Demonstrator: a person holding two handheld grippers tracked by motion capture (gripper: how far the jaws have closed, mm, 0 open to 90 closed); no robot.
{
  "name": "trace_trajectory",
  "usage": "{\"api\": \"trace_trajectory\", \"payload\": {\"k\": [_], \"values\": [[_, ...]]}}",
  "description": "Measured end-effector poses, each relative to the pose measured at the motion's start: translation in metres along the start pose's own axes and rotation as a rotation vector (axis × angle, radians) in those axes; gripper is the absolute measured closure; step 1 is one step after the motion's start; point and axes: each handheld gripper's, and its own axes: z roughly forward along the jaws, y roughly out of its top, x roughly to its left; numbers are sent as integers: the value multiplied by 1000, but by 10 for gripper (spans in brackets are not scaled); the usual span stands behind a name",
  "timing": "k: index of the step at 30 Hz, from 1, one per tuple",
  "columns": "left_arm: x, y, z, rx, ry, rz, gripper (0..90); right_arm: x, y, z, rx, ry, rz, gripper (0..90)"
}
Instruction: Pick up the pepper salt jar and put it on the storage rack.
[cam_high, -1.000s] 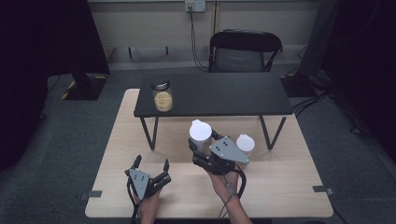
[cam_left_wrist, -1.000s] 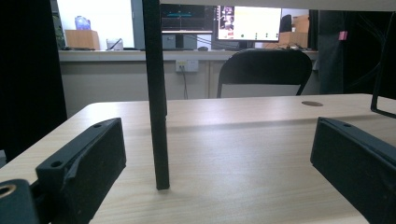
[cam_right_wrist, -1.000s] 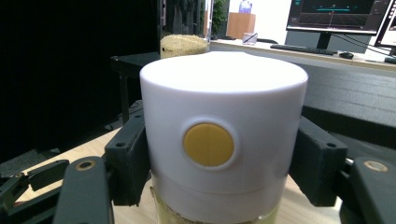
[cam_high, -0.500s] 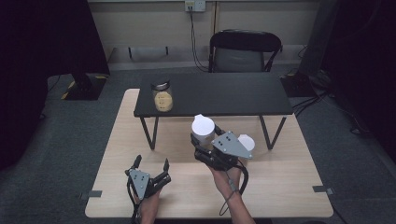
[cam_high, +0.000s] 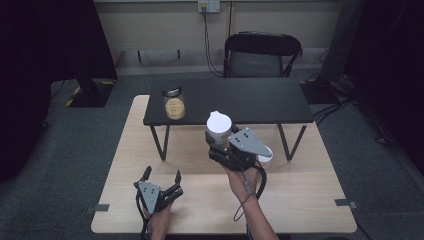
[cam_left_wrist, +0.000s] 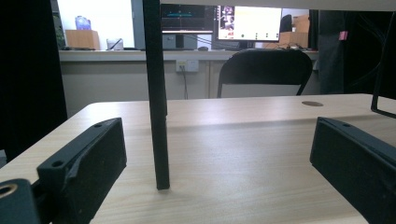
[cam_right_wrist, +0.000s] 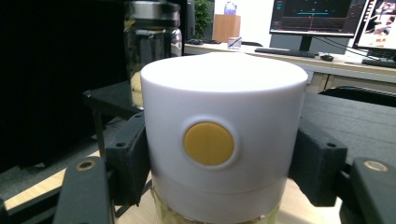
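With our right gripper (cam_high: 218, 141) clamped on the white-lidded jar (cam_high: 218, 127), held above the wooden table (cam_high: 300, 200) just before the black shelf (cam_high: 240, 100), and our left gripper (cam_high: 161, 176) resting with jaws apart, we risk knocking the jar against the shelf edge.

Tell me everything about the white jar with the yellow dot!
The white round jar with a yellow dot has a smooth, plastic-looking white cap with a flat top, and a clear lower part showing something yellowish. It stands upright, lifted above the light wooden table, clamped on both sides by the black fingers of the right gripper.
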Motion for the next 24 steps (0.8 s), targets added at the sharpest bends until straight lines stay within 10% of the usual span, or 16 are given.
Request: {"api": "trace_trajectory", "payload": {"k": [24], "values": [[0, 0, 0, 0, 0, 0, 34, -16, 44, 9, -16, -53, 13, 303]]}}
